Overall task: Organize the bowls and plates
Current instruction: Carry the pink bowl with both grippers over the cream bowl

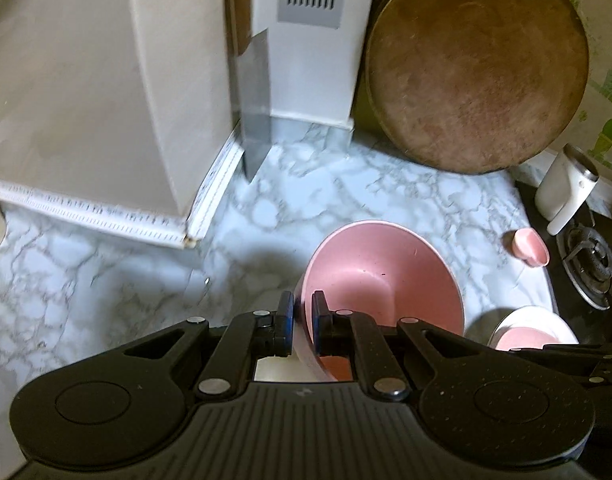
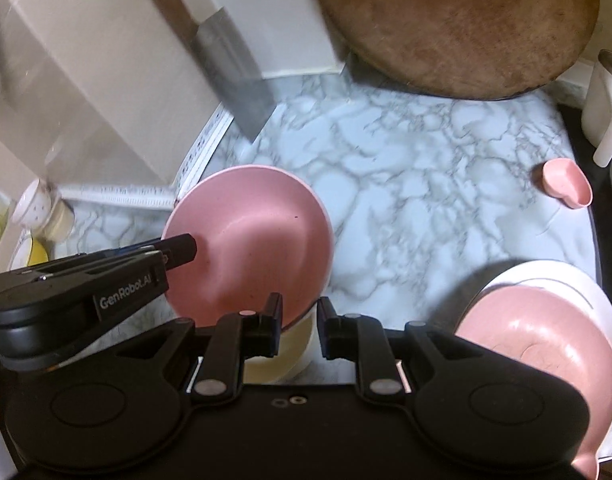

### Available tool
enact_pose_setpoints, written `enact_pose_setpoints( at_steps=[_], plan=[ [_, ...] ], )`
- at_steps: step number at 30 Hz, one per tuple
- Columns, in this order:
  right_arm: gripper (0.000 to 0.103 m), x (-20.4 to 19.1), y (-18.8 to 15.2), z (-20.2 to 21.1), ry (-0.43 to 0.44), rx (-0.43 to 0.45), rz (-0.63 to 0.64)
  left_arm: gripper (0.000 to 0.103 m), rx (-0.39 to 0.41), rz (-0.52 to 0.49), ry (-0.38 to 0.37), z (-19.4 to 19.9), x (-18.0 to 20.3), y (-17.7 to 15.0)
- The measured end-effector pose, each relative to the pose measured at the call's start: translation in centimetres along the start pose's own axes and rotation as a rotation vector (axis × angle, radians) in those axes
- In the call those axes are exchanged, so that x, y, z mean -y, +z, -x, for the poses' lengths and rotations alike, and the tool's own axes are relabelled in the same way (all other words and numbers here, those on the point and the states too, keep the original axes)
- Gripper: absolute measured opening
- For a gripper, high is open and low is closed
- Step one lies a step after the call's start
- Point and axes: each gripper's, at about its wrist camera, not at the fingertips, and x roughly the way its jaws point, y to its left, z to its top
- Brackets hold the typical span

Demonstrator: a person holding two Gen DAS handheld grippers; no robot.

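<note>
A pink bowl is held tilted above the marble counter. My left gripper is shut on its near rim, one finger inside and one outside. In the right wrist view the same pink bowl sits over a cream bowl, with the left gripper clamped on its left rim. My right gripper is partly open around the cream bowl's rim, not closed on it. A pink plate lies on a white plate at the lower right; they also show in the left wrist view.
A cleaver leans against a white box at the back. A round wooden board leans on the wall. A small pink cup and a white jug stand at the right by the stove.
</note>
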Motion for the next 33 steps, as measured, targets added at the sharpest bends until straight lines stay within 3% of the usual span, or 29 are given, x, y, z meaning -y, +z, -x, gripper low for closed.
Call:
enact_pose_setpoints(
  at_steps=[16, 33],
  plan=[
    [0.019, -1.6, -2.3, -2.1, -0.011, -0.091, 0.04, 0.008, -0.082, 0.026, -0.001, -1.7, -2.5, -3.3],
    [0.02, -1.5, -2.2, -2.3, -0.005, -0.099, 0.045, 0.008, -0.117, 0.038, -0.013, -2.2, -2.9, -3.8]
  ],
)
